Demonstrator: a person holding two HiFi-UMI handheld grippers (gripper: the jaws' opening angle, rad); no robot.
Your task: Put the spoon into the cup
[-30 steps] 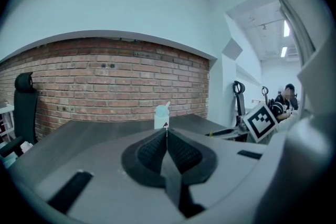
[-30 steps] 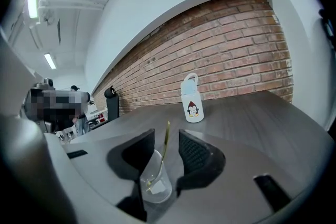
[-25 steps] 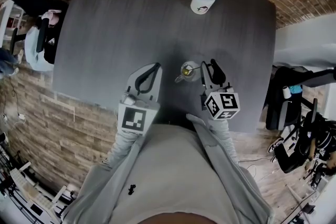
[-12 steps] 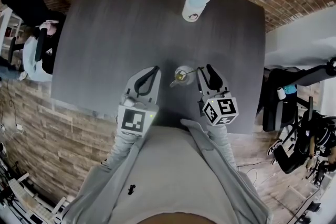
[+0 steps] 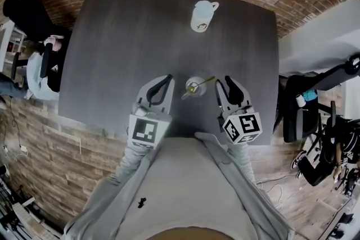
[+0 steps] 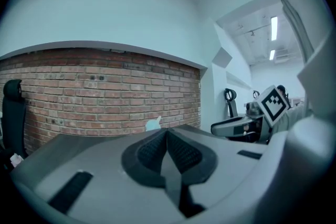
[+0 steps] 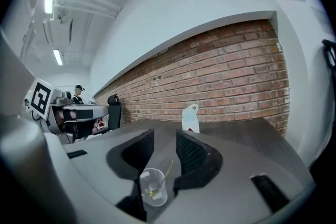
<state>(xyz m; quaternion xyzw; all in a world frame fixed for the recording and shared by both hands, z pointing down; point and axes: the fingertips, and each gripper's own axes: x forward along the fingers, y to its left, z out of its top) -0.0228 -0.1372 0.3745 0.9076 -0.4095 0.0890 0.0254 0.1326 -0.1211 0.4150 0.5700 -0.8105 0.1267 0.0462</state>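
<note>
Since the thin spoon (image 5: 205, 82) leans inside the small glass cup (image 5: 194, 89) at the table's (image 5: 140, 36) near edge, probably light and slippery, its handle suits pinching. The right gripper (image 7: 164, 139) gapes empty, and the left gripper (image 6: 167, 136) is pressed together.

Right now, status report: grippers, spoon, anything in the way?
Left gripper shut, empty. Right gripper open, empty, clear of the cup. Spoon stands in the cup, handle leaning out. White mug far across the table, nothing in the way.
</note>
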